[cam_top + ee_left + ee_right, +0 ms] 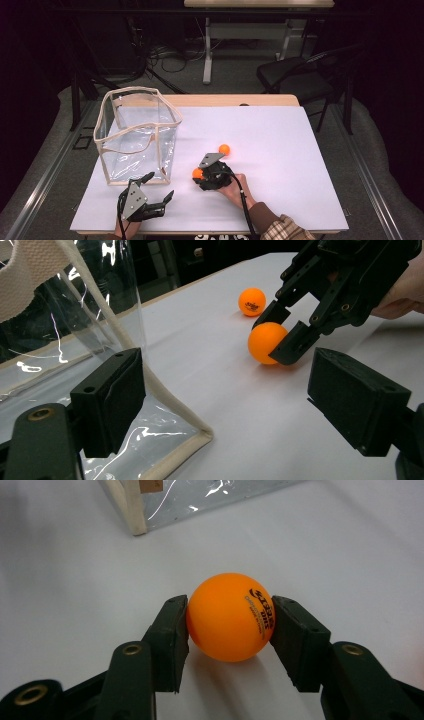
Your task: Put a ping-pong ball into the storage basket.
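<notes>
Pinching an orange ball [230,616] between its pads, the right hand-held gripper [202,176] sits low on the bench [280,200], near the middle of the front edge. The ball rests on the surface, not yet lifted. A second orange ball [224,149] lies just behind. The clear bag [137,135], near the left edge, looks empty, so both balls are probably left to load. The left hand-held gripper [150,192] waits spread beside the bag's front corner; nothing blocks the path.
</notes>
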A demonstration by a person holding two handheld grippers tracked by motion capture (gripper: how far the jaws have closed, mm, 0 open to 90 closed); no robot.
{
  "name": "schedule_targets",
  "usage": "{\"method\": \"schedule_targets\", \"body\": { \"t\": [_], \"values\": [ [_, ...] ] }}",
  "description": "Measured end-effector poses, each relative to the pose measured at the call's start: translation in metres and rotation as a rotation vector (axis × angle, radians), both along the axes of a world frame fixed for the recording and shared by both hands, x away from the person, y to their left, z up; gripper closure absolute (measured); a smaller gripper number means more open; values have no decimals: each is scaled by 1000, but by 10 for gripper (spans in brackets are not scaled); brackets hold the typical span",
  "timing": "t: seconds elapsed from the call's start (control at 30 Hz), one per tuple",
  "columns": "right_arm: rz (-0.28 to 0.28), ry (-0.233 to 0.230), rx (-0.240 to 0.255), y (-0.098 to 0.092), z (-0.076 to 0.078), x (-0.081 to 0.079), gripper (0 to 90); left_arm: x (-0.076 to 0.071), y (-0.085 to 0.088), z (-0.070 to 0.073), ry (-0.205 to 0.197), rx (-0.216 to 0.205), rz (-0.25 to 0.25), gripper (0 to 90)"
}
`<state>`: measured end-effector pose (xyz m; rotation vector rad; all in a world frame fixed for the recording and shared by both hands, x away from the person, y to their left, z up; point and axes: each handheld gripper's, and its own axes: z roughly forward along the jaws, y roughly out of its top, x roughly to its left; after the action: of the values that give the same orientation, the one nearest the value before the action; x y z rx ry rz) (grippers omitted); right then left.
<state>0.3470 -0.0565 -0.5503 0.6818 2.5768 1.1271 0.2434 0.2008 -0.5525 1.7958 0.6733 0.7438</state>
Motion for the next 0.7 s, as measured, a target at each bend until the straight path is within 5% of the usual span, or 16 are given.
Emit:
{"method": "schedule_targets", "body": {
  "t": [0.7],
  "values": [
    [-11, -38, 26, -10, 20, -1, 502, 0, 0, 0, -1, 2, 2, 154]
  ]
}}
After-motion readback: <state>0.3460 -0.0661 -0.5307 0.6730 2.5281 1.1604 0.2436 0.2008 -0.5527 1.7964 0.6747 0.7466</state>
